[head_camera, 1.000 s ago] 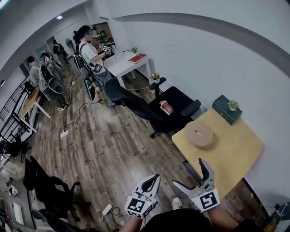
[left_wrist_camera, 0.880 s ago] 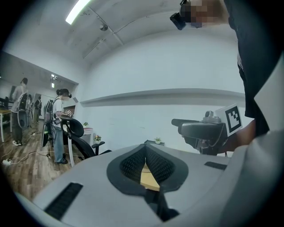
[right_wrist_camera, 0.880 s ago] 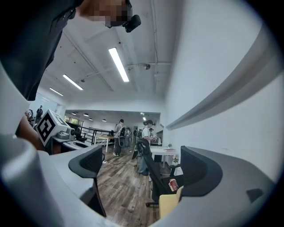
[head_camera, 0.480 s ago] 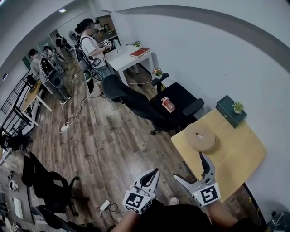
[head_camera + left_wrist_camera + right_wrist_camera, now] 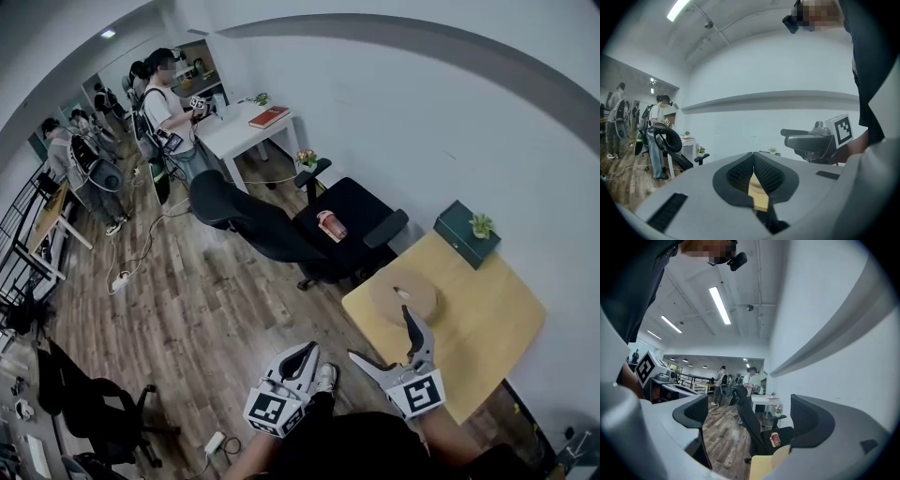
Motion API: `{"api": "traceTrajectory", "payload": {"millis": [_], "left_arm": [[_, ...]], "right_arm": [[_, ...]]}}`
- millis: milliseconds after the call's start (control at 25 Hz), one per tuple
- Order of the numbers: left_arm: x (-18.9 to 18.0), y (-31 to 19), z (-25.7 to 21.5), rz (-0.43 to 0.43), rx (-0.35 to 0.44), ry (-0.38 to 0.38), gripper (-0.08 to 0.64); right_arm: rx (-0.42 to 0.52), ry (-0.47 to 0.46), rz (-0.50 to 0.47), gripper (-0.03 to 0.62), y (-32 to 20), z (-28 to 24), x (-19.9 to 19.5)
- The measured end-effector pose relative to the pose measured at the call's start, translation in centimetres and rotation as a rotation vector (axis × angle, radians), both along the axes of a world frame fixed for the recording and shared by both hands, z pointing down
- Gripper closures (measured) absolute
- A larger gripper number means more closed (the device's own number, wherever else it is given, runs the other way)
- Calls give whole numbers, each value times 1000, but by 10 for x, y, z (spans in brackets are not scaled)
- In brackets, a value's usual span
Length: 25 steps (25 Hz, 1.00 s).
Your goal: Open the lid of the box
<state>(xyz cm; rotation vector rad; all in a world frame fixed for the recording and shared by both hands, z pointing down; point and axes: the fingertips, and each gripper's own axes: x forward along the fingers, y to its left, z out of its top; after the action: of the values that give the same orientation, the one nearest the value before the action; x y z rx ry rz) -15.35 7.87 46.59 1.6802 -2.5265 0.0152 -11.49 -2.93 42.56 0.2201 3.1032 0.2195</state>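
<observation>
**A:** Which step is the person on?

**B:** The approach, judging by the layout. The round box (image 5: 403,298) sits with its lid on, toward the left corner of the wooden table (image 5: 487,328), and neither gripper holds it.

**A:** How are the 2 grippers posed?

**B:** Both are low and near the person's body, pointing out toward the table. The right gripper (image 5: 384,336) has its jaws spread wide with nothing between them, just short of the box. The left gripper (image 5: 302,359) is further left, over the floor, with its jaws pressed together and empty.

**A:** What does the next move call for?

**B:** Probably the right gripper goes forward so its wide jaws straddle the lid's rim, then closes and lifts. The left gripper may need to open to steady the base.
</observation>
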Motion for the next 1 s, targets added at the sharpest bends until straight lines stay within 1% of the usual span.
{"api": "traceTrajectory", "payload": {"millis": [120, 280, 360, 440, 640, 760, 920, 1000], "left_arm": [[-33, -16, -21, 24, 34, -44, 541], [-67, -39, -40, 70, 62, -60, 541], [-83, -53, -42, 108, 67, -56, 540], [-94, -68, -38, 167, 66, -49, 540], [-123, -97, -22, 270, 62, -7, 541], [-135, -113, -14, 353, 48, -2, 541], [-147, -124, -11, 427, 53, 3, 541], [-150, -130, -9, 457, 54, 10, 541]], "right_arm": [[-9, -28, 57, 41, -19, -7, -22], [0, -28, 117, 41, -39, -14, -46], [-5, -12, 162, 41, -53, -12, -58], [-18, 2, 203, 41, -63, -10, -68], [-40, 62, 306, 41, -86, 10, -84], [-39, 86, 366, 41, -95, 16, -92], [-22, 134, 397, 41, -96, 29, -103], [8, 187, 388, 41, -96, 40, -108]]}}
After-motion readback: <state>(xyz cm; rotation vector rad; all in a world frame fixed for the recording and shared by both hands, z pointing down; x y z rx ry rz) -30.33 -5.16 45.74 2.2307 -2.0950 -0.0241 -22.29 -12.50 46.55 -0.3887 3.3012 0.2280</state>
